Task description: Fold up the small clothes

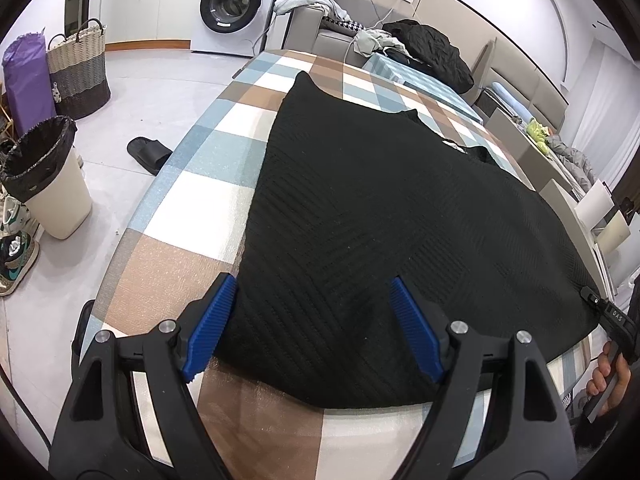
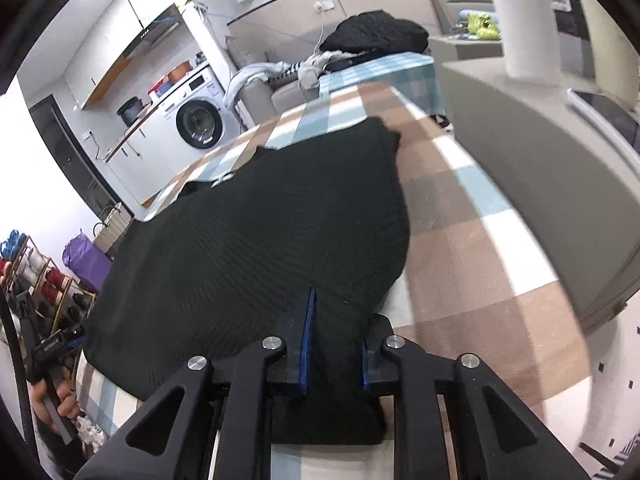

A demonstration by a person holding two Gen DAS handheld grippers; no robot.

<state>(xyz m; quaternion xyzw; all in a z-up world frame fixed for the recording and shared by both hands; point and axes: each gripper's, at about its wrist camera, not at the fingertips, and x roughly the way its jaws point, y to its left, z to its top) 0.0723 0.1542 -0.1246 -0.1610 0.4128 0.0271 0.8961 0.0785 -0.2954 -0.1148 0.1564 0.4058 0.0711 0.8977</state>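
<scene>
Garment: my black knit top [image 1: 360, 216] lies spread flat on the checked worktop [image 1: 192, 184], hem toward me, neckline at the far end.
Left claw [image 1: 312, 320]: blue fingers [image 1: 208, 328] spread apart, empty, poised over the near left hem corner; one finger sits over the top's left edge, the other over the knit.
Right claw [image 2: 334, 344]: fingers drawn close together with a fold of the near right hem bunched between them; I judge it clamped on the cloth.
Step in hand: I read this as the start of the first fold, one corner taken and the other not yet pinched.
Next move: my left claw must drop onto the hem and close on it, then both corners should lift together and carry toward the neckline, level, so the knit does not skew.
Left view only: the neck label, a bin [image 1: 52, 184] and a slipper [image 1: 150, 154] on the floor, and the whole left edge of the top.
Right view only: the pinched hem itself, plus the grey furniture [image 2: 560, 184] close by the worktop's right side.
</scene>
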